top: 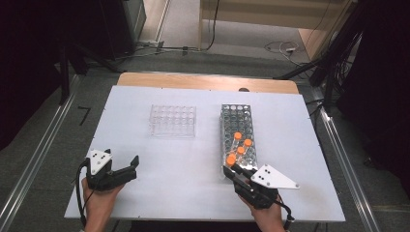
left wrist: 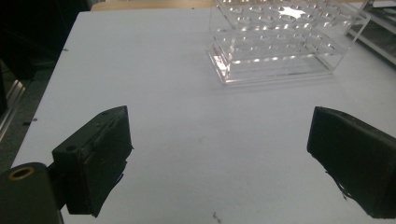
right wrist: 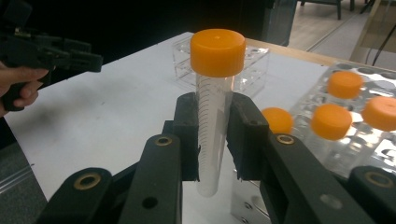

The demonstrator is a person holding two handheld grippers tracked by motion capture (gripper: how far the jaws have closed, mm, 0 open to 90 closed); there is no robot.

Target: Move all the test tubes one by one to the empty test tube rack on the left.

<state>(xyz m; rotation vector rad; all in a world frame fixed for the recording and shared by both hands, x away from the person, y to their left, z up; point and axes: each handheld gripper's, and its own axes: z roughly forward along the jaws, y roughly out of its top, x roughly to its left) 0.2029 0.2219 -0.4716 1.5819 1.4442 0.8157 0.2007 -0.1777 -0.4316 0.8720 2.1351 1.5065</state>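
Between the pads of the right gripper point(right wrist: 212, 140), pinched upright, stands the clear orange-capped plastic tube point(right wrist: 214, 93); the clear acrylic rack point(right wrist: 219, 65) lies beyond. Left gripper point(left wrist: 219, 158) is spread, empty.

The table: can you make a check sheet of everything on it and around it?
Surface: white table, bare wood strip at the far edge.
Job's things: tube with orange cap; tube rack with four orange-capped tubes; clear rack, no tubes seen in it.
Clutter: nothing seen.
Grippers: right gripper shut on the tube, upright, beside the tube rack; left gripper open, above bare table.
Cables: black gripper cable; loose wires on the floor beyond.
Surroundings: grey floor, metal rails at both sides.
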